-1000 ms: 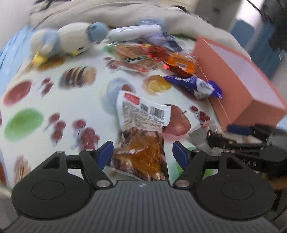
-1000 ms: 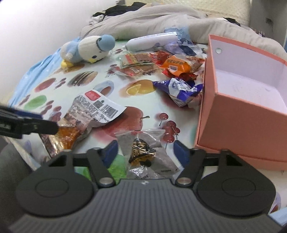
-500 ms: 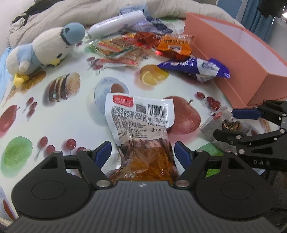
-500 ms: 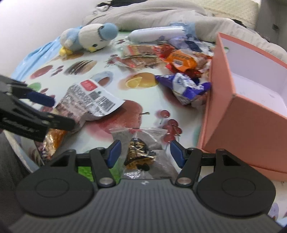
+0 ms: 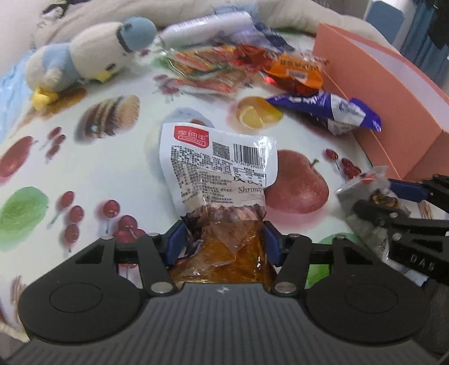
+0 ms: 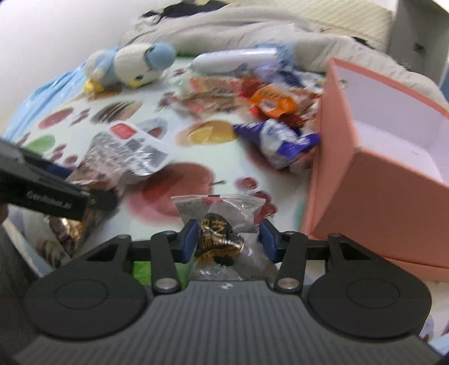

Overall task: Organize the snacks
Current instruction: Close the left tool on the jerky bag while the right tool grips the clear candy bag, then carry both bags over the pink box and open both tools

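My left gripper [image 5: 223, 241] is shut on the lower end of a shrimp snack packet [image 5: 219, 174], white label above, orange contents below; the packet also shows in the right wrist view [image 6: 123, 148]. My right gripper [image 6: 228, 238] has closed in on a small clear bag with a dark gold-printed snack [image 6: 219, 224]; the bag fills the gap between the blue pads. That gripper and bag also show in the left wrist view [image 5: 373, 196]. The open pink box [image 6: 378, 157] stands right of it, its inside showing white.
Both sit on a fruit-print cloth [image 5: 98, 168]. A purple packet [image 5: 331, 109] lies against the box. Orange and red packets [image 5: 291, 73] and a white tube [image 5: 207, 25] lie farther back. A blue-white plush bird [image 5: 89, 56] lies back left. Grey bedding is behind.
Both grippers have narrowed from open onto their packets. The left one closed on the shrimp packet's lower end. The right one closed in around the small clear bag and shifted slightly.
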`<state>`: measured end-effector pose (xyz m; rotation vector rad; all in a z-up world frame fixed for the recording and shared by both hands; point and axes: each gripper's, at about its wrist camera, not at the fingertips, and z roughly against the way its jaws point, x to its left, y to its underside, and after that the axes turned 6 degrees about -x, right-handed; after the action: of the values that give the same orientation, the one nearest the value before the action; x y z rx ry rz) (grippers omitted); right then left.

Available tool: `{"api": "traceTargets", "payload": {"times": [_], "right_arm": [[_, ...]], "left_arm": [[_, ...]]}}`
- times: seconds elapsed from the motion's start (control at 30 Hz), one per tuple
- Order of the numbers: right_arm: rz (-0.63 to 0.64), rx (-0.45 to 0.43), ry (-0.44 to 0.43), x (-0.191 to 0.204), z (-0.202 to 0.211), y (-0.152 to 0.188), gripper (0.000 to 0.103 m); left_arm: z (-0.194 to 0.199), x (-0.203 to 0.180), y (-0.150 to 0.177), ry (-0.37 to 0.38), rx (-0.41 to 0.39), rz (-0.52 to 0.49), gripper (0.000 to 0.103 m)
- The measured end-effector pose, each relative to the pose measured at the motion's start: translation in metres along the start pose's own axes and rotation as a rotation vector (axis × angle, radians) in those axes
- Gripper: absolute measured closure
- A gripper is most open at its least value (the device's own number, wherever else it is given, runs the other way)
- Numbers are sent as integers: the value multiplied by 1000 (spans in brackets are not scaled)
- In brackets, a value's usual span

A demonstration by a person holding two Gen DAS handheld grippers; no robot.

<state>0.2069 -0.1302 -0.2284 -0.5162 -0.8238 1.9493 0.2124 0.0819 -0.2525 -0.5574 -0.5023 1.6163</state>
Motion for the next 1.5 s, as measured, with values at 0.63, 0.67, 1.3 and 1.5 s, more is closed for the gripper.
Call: {"api": "traceTargets", "payload": {"times": [0.63, 0.67, 1.3, 1.5], "right_arm": [[-131, -108, 60, -14, 63, -5, 56], [-138, -113, 61, -14, 67, -7, 56], [-191, -252, 91, -23, 143, -31, 56], [-213, -259, 114, -31, 163, -28, 56]], "left_arm": [[77, -16, 2, -11, -146, 200, 49], [82, -17, 1, -11, -152, 205, 49], [167, -40, -9, 22, -277, 211, 49], [187, -53, -5, 41, -283, 221, 49]]}}
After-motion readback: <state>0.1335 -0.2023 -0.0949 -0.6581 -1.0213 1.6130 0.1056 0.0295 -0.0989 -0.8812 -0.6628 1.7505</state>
